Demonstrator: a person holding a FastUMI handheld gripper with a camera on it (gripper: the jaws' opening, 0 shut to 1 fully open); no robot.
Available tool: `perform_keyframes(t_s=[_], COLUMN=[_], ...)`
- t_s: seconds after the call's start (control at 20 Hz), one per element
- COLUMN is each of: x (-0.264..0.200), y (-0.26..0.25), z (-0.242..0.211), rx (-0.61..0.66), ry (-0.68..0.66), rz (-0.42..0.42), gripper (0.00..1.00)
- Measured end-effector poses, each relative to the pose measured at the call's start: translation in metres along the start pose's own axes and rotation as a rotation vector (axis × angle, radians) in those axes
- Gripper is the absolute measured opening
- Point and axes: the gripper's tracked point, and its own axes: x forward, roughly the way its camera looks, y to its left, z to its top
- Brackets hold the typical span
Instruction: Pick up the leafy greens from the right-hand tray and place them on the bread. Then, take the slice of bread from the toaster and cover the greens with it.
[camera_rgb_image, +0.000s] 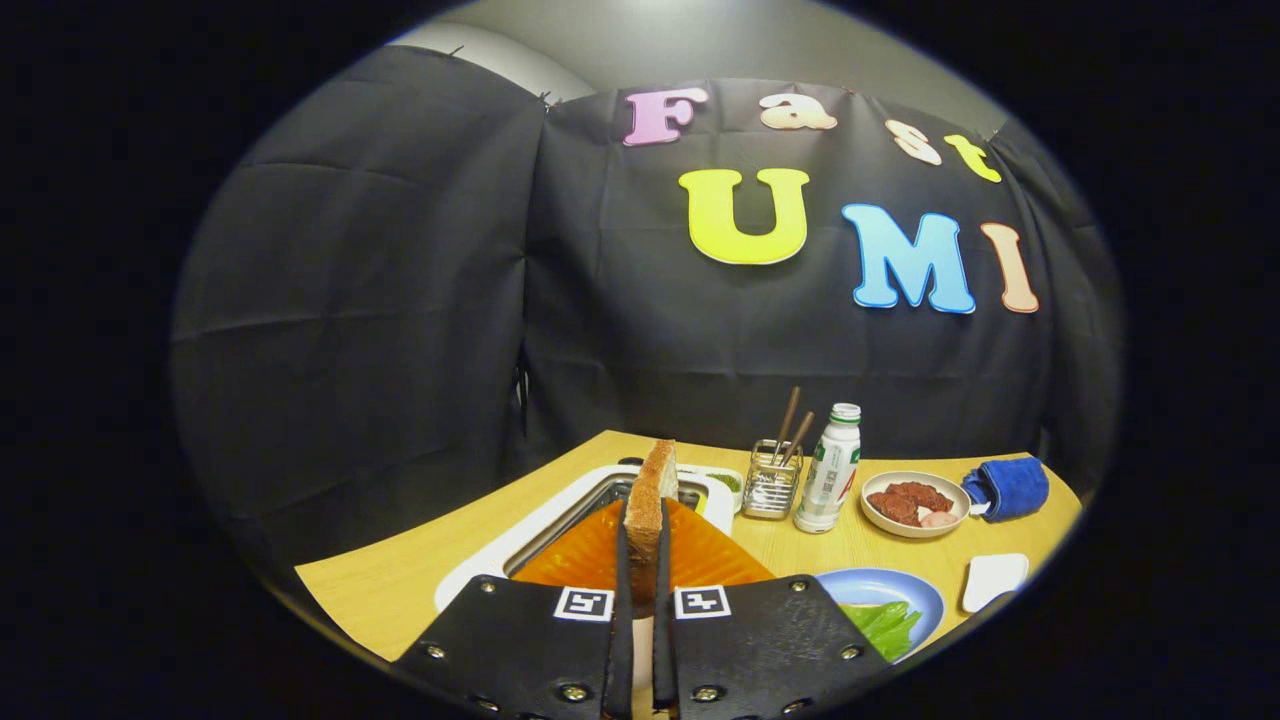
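The gripper is clenched on a slice of bread, which stands on edge between the two fingers and rises above their tips. Below and just beyond the fingers sits the toaster, a white-rimmed box with a dark slot, and an orange ribbed surface lies close under the bread. This looks like the second half of the task: the slice seems to be lifted out of the toaster, or close to clear of it.

The leafy greens lie on a blue plate toward the near right corner of the worktop, beside the right finger. Whether a slice lies under them I cannot tell.

If so, the next move calls for carrying the held slice right, tipping it flat, and lowering it squarely over the greens before letting go.

Further back stand a cutlery holder, a bottle, a bowl of meat and a blue cloth.
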Motion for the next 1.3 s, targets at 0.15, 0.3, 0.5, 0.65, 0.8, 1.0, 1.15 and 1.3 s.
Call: perform_keyframes(t_s=[0.15, 0.3, 0.5, 0.65, 0.8, 1.0, 1.15, 1.3], x=[-0.014, -0.027, -0.05, -0.065, -0.073, -0.077, -0.076, -0.075], y=[-0.005, -0.015, -0.038, -0.066, -0.097, -0.129, -0.145, -0.153], z=[0.027, 0.045, 0.054, 0.044, 0.027, -0.007, -0.03, -0.048], rx=[0.031, 0.047, 0.052, 0.046, 0.04, 0.048, 0.057, 0.073], ry=[-0.047, -0.078, -0.098, -0.091, -0.071, -0.006, 0.033, 0.062], rz=[0.015, 0.029, 0.037, 0.014, -0.023, -0.041, -0.051, -0.053], gripper=[0.08, 0.08, 0.08, 0.08, 0.08, 0.08, 0.08, 0.08])
